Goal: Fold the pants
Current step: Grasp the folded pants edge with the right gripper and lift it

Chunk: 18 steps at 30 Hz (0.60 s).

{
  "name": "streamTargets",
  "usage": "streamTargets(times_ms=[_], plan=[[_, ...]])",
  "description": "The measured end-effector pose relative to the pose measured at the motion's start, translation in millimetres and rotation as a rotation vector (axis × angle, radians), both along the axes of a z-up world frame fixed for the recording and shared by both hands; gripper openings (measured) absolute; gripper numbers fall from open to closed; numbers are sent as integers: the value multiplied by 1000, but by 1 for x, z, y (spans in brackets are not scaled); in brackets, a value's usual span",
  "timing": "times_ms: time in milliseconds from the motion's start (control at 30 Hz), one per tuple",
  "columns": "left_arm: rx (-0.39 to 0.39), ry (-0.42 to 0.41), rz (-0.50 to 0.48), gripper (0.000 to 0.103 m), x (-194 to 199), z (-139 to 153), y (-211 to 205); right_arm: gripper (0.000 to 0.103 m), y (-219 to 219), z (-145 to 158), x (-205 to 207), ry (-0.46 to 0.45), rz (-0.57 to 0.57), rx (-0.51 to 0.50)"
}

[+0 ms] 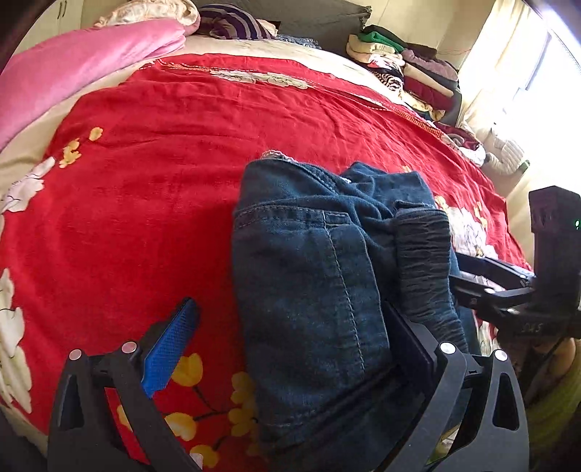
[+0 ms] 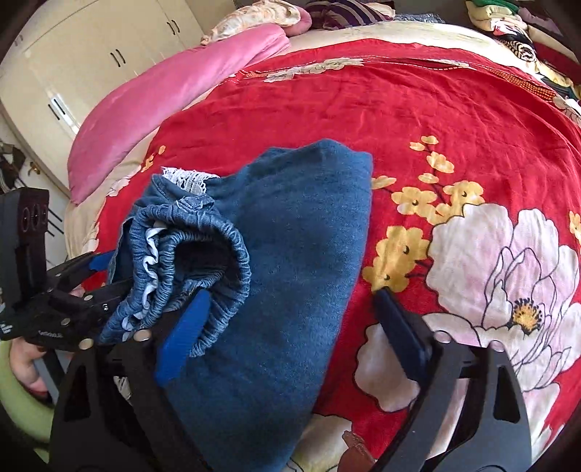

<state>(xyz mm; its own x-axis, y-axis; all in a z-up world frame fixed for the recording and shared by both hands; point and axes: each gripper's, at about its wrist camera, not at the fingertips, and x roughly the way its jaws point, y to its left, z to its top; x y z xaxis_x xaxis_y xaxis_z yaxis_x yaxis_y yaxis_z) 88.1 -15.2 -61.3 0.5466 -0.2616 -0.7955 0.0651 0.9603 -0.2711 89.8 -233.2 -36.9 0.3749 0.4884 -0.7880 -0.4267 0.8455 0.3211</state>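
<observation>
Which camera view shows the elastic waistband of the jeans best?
The right wrist view: the gathered elastic waistband faces the camera, its opening visible. The left wrist view shows only a dark, wrinkled strip of it at the jeans' right edge.

Bed [image 1: 152, 152] with red floral bedspread [image 2: 417, 119], folded blue denim pants [image 1: 308, 261] lying on bedspread near front edge, pink quilt [image 1: 72, 72] along far left side, stacked folded clothes [image 1: 406, 69] at far right corner, striped cloth [image 1: 232, 21] at head.
</observation>
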Motion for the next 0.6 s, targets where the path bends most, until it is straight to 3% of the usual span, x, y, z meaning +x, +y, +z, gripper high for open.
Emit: streamTargets(times_ms=[67, 133, 200, 267, 300, 400, 600], plan=[[4, -1, -1, 98, 2, 0, -3, 76, 5, -1, 0, -14, 19, -20], [11, -6, -6, 97, 4, 1, -6, 65, 10, 0, -1, -24, 38, -21], [10, -8, -3, 96, 5, 2, -7, 61, 12, 1, -1, -26, 56, -15], [-4, -15, -13, 84, 5, 3, -8, 53, 13, 1, 0, -35, 74, -15], [-18, -18, -20, 67, 5, 3, -8, 45, 14, 2, -1, -38, 85, -6], [15, -25, -41, 58, 3, 7, -17, 26, 22, 3, -5, -48, 128, 29], [33, -57, -50, 47, -3, 21, -20, 13, 26, 18, -13, -111, 124, 24]])
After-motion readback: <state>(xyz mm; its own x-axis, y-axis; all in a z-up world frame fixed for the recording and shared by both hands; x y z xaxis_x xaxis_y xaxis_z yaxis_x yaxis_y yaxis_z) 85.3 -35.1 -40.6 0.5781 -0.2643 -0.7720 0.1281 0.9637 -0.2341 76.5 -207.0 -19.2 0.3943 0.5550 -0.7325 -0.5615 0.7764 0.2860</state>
